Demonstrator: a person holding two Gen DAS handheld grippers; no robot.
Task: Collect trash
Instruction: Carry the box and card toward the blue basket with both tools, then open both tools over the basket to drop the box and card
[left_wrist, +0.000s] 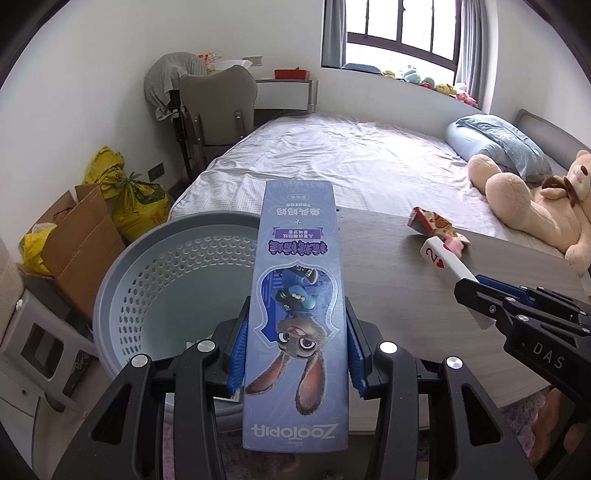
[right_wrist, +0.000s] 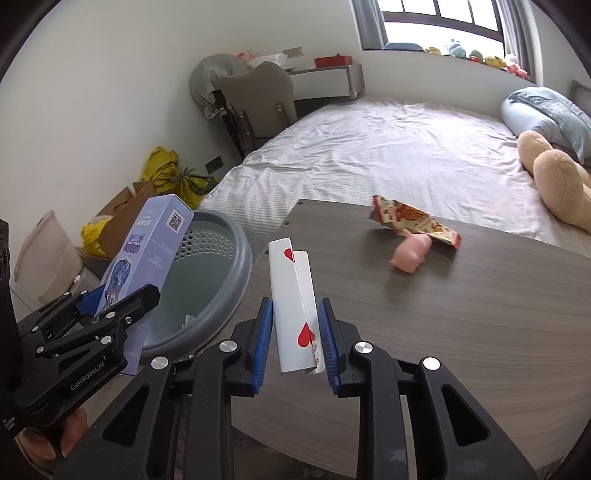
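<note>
A long blue cartoon-rabbit box (left_wrist: 299, 314) is clamped between the blue pads of my left gripper (left_wrist: 295, 354), over the edge between the grey perforated basket (left_wrist: 122, 280) and the wooden table (left_wrist: 399, 280). That box (right_wrist: 147, 251) and left gripper (right_wrist: 110, 306) appear at the left of the right wrist view, beside the basket (right_wrist: 236, 266). My right gripper (right_wrist: 295, 343) is shut on folded white playing cards (right_wrist: 293, 306) with red hearts, held above the table (right_wrist: 443, 332). The cards (left_wrist: 447, 264) and the right gripper (left_wrist: 480, 299) show at the right of the left wrist view.
A crumpled red-and-yellow snack wrapper (right_wrist: 413, 219) and a pink toy pig (right_wrist: 410, 254) lie on the table's far side. Behind are a bed (left_wrist: 351, 155) with a teddy bear (left_wrist: 535, 203), a chair (left_wrist: 218, 107), a cardboard box (left_wrist: 77, 236) and yellow bags (left_wrist: 136, 199).
</note>
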